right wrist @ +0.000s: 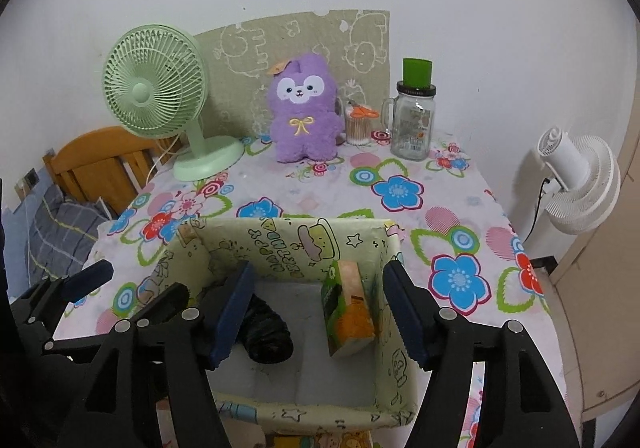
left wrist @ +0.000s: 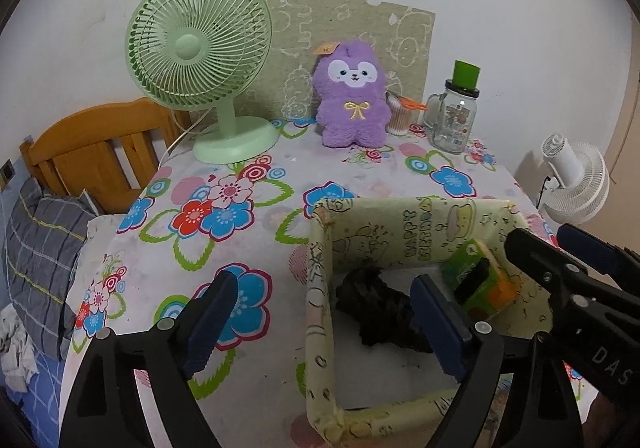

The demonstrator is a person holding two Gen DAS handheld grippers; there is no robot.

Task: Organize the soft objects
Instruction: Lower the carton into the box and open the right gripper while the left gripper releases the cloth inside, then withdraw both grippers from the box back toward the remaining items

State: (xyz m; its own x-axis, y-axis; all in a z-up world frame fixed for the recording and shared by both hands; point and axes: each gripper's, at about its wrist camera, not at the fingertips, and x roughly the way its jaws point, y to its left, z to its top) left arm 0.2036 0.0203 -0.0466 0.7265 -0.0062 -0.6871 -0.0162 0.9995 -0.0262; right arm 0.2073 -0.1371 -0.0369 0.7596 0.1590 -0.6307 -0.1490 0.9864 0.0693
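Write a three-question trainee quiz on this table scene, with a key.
1. True or false: the purple plush toy lies inside the paper-covered box.
2. Which stands left of the plush? A) green desk fan B) glass jar mug C) cotton swab cup
3. Fill in: a green-and-orange packet and a ____ crumpled bag lie in the box.

Key: 1 false, it stands at the back by the wall; 2 A; 3 black.
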